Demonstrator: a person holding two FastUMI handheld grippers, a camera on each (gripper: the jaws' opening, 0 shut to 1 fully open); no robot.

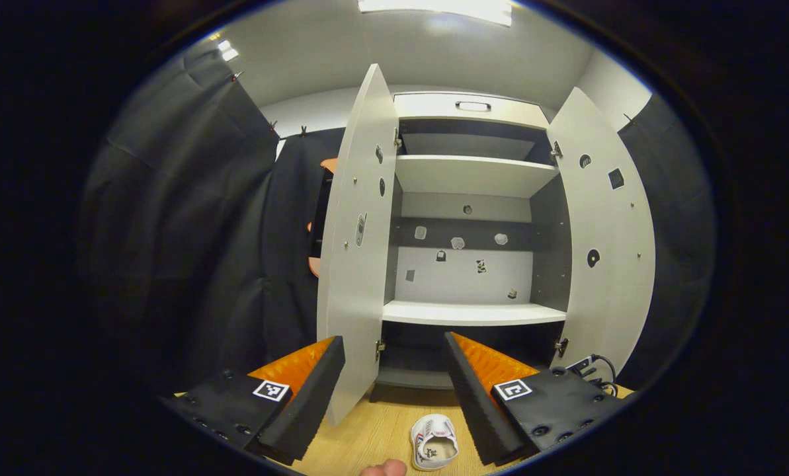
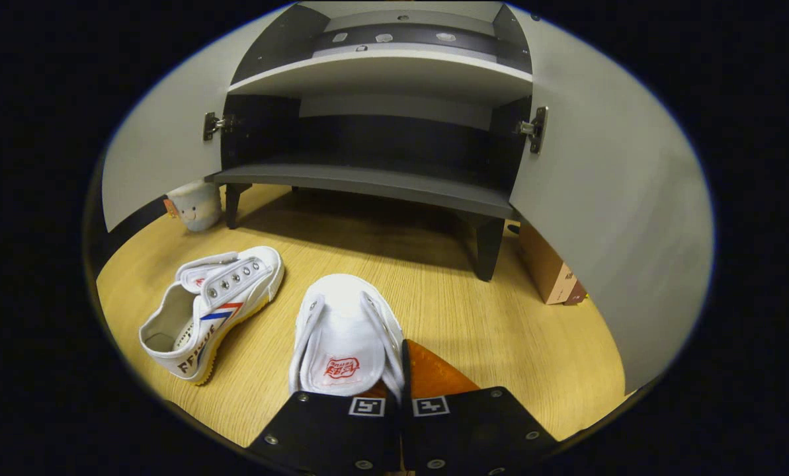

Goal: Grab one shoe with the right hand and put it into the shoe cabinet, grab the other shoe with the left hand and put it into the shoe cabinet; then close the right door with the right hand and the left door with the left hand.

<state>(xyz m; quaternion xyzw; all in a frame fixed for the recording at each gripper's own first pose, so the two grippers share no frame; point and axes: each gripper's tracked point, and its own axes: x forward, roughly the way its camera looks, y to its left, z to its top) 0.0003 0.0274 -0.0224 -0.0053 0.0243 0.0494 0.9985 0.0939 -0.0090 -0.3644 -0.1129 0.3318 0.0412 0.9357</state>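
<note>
In the right gripper view, my right gripper [image 2: 401, 354] is shut on the right side wall of a white shoe [image 2: 344, 324]. The shoe's toe points at the cabinet's bottom shelf [image 2: 368, 180]. I cannot tell whether it rests on the floor. A second white shoe [image 2: 212, 307] with red and blue stripes lies tilted on the wooden floor to its left. In the left gripper view, my left gripper [image 1: 394, 340] is open and holds nothing. It faces the shoe cabinet [image 1: 473, 311], whose two doors stand wide open. A white shoe [image 1: 434, 441] lies on the floor below it.
A small white plush toy [image 2: 196, 205] sits by the cabinet's left leg. A cardboard box [image 2: 547, 264] stands under the open right door [image 2: 606, 218]. The open left door [image 1: 358, 251] hangs close to my left finger. Cables [image 1: 596, 370] lie at the cabinet's right foot.
</note>
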